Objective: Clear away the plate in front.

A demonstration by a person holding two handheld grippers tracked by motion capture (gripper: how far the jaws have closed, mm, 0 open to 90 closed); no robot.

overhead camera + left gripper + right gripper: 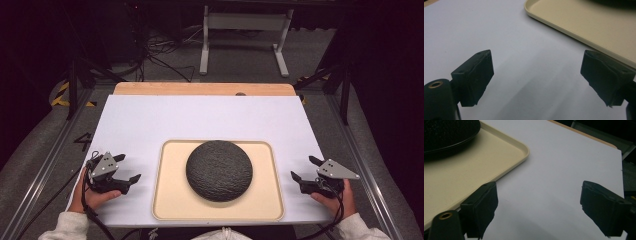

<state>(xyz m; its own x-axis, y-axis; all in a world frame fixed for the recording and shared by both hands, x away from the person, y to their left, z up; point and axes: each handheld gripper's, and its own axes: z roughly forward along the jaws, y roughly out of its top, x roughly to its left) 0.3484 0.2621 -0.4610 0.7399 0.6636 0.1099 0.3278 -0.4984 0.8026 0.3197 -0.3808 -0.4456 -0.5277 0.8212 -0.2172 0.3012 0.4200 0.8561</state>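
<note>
Dark textured dome [219, 170]: centred on beige tray [172, 200], resting flat, round side up. Tray on white sheet [200, 117] covering table [200, 89], near front edge.

Left gripper [126, 168]: at 9 o'clock of tray, held in hand [95, 197], jaws wide apart, nothing between, well apart from dome.

Right gripper [305, 170]: at 3 o'clock of tray, held in hand [334, 202], jaws wide apart, nothing between, just beside tray rim.
</note>
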